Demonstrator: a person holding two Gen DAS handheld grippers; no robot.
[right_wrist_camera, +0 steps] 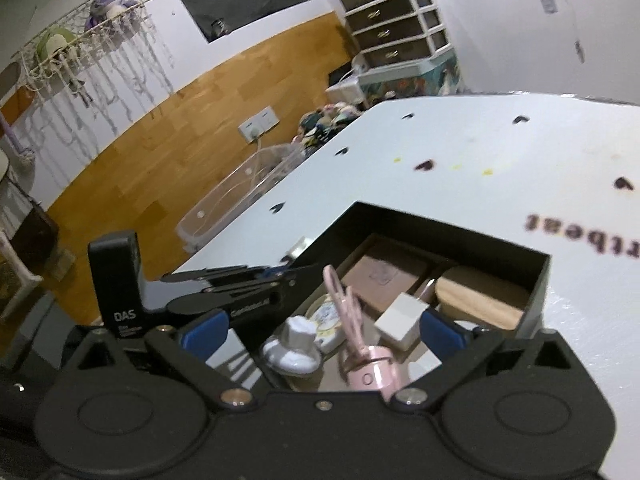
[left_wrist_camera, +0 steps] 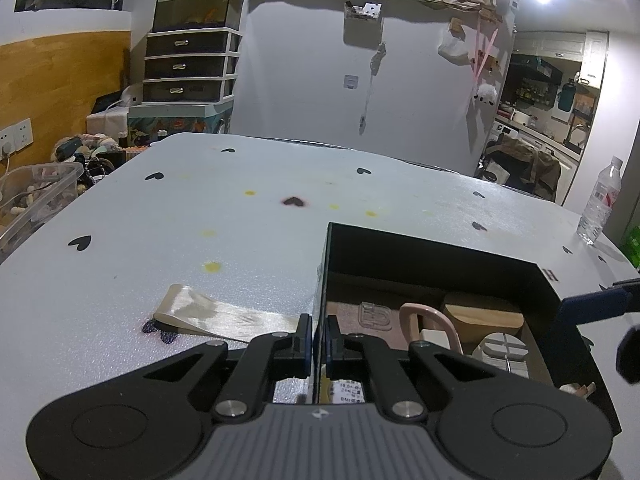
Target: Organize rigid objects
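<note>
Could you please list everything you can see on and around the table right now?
box: one, black, open, on the table
table: one, white with dark hearts
ribbon: one, cream, flat on the table beside the box
pink item: one, with a loop handle, in the box
wooden piece: one, tan, in the box
white block: one, in the box
bottle: one, clear, table's far edge
drawers: one unit, white and dark, by the wall
left gripper: shut on the box wall
right gripper: open above the box, nothing held
</note>
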